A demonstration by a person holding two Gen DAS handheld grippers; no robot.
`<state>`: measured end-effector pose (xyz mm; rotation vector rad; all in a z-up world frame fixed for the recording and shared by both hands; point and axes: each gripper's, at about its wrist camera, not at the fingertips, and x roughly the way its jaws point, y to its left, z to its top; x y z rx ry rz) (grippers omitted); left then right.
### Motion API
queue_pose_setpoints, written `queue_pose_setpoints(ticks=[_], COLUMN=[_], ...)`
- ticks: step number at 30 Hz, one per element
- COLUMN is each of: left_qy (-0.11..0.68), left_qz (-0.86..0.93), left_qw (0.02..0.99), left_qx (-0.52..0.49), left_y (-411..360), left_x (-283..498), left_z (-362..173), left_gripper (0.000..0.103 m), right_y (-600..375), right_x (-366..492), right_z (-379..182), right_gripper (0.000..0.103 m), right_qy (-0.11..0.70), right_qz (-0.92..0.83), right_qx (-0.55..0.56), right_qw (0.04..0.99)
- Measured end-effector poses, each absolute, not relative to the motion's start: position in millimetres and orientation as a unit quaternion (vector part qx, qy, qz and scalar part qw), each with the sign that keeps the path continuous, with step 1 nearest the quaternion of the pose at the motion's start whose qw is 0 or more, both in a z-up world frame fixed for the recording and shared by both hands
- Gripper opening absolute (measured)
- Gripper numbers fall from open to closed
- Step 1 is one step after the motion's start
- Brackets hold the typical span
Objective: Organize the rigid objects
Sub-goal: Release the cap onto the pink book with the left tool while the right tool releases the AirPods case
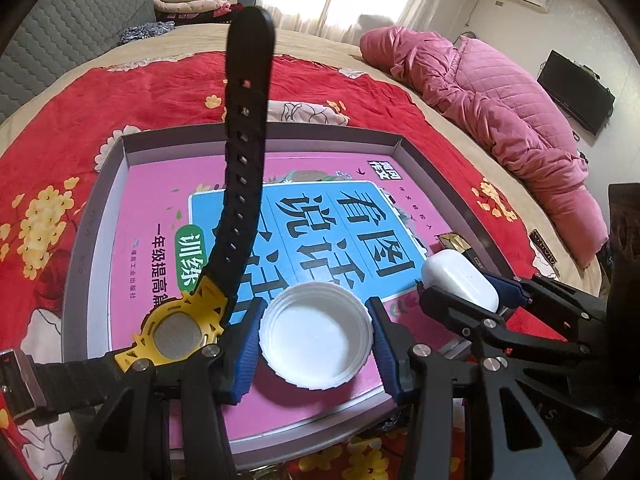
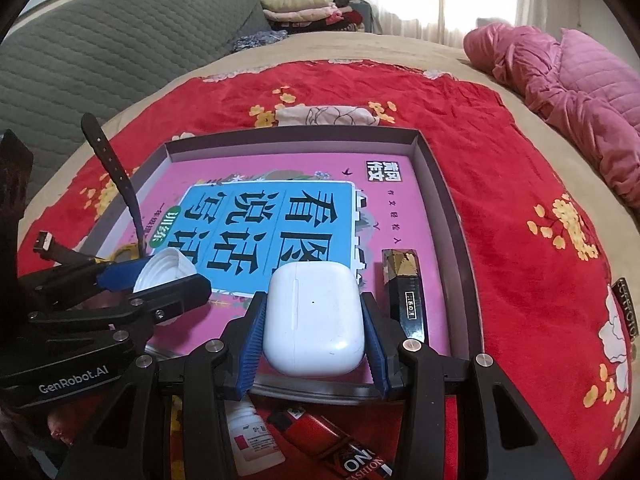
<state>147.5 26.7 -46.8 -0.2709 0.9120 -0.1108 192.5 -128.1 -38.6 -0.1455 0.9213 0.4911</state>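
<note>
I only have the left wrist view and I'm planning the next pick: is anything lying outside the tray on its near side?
Observer: Yes, a white pill bottle lies on the blanket, just outside the tray's near edge.
Operator: Anything beside it?
Observer: A red pack with FASHION lettering.
Operator: How does the black-gold box lie?
Observer: The black-gold box lies flat inside the tray, beside the earbud case clamped in the right gripper.
</note>
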Motion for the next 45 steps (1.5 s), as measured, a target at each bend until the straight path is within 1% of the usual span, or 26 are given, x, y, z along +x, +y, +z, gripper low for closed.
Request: queue_pose_setpoints(ticks=[21,45], left_qy=[0.444,0.448], left_qz=[-0.055,-0.057], left_qw=[0.884,0.883], left_qx=[-0.132,-0.127], left_y=[30.5,30.0], left_x=[146.9,145.0], left_z=[-45.5,-45.8], left_gripper=[0.05,0.05], right_y=[-122.0,-123.9], right_x=[198.8,190.6], right_z=[-49.5,-42.7], right_gripper=[0.046,0.047], right_qy=[0.461,0.451], right_qz=[0.227,0.231], right_qx=[-0.078,-0.072], right_qw=[0.855,0.859])
